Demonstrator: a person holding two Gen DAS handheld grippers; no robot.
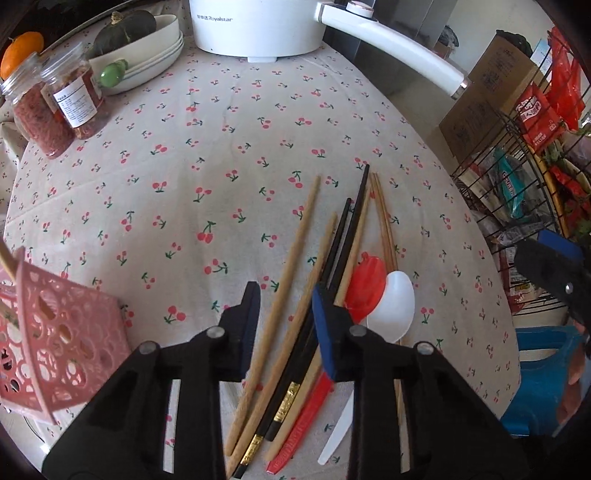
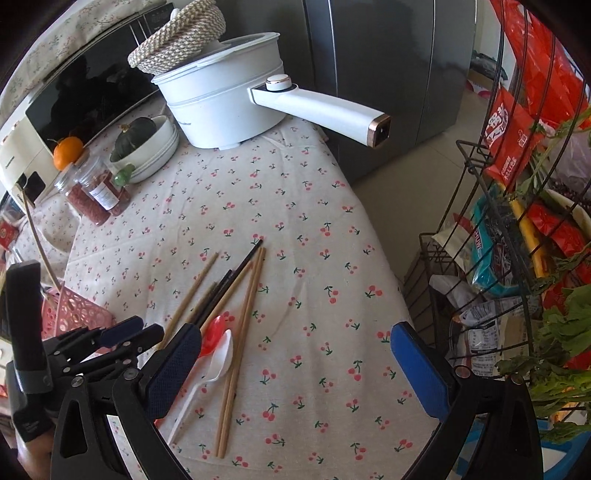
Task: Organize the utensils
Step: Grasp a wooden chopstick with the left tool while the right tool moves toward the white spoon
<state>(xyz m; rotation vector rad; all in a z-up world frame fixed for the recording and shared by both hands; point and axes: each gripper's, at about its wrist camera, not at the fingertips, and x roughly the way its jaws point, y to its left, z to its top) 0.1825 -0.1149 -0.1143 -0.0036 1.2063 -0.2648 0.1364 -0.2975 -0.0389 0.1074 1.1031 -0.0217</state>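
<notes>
A pile of utensils lies on the cherry-print tablecloth [image 1: 207,177]: several wooden chopsticks [image 1: 291,266], black chopsticks [image 1: 343,251], a red spoon [image 1: 364,284] and a white spoon [image 1: 391,306]. My left gripper [image 1: 284,325] is open and hovers over the near ends of the chopsticks, its jaws straddling them. A pink perforated utensil basket [image 1: 62,339] stands at the left. In the right wrist view my right gripper [image 2: 295,365] is open and empty above the cloth, right of the white spoon [image 2: 218,362] and a wooden chopstick pair [image 2: 240,347]. The left gripper [image 2: 122,332] shows there too.
A white electric pot [image 1: 258,26] with a long handle [image 2: 325,110] stands at the back. Stacked bowls with a squash [image 1: 140,48], two jars [image 1: 66,99] and an orange [image 1: 22,51] are back left. A wire rack of packets [image 2: 517,206] stands past the table's right edge.
</notes>
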